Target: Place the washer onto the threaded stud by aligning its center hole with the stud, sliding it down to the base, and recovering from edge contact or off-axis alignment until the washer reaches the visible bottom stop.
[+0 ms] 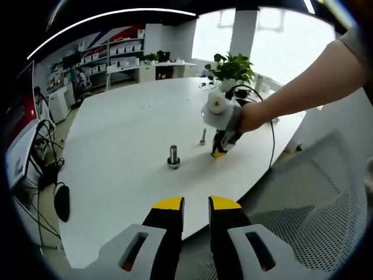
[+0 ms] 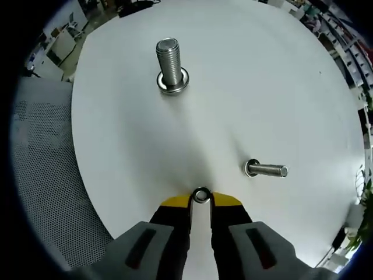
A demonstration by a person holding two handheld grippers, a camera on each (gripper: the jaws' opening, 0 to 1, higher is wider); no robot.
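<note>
Left gripper view: the left hand-held gripper (image 1: 196, 203) is hovering past the near edge of the white table (image 1: 128, 134), its yellow-tipped jaws standing a narrow gap apart and gripping nothing. Toward the middle of the table a large threaded stud (image 1: 173, 157) is standing upright, its long axis rising straight from the tabletop. To its right a smaller stud (image 1: 203, 137) is also standing upright. Farther right a person's hand (image 1: 252, 115) is holding the right hand-held gripper (image 1: 218, 153), whose tips are pointing down at the table surface near the right edge.

Right gripper view: the large threaded stud (image 2: 169, 65) is standing toward the far left part of the table (image 2: 280, 87), a ring sitting around its base. At centre, the right hand-held gripper (image 2: 201, 198) is pinching the washer (image 2: 201, 195) between its yellow tips; the washer is showing its flat face and center hole to the camera. The smaller stud (image 2: 266, 170) is standing to the right of the washer, clearly apart from it.
</note>
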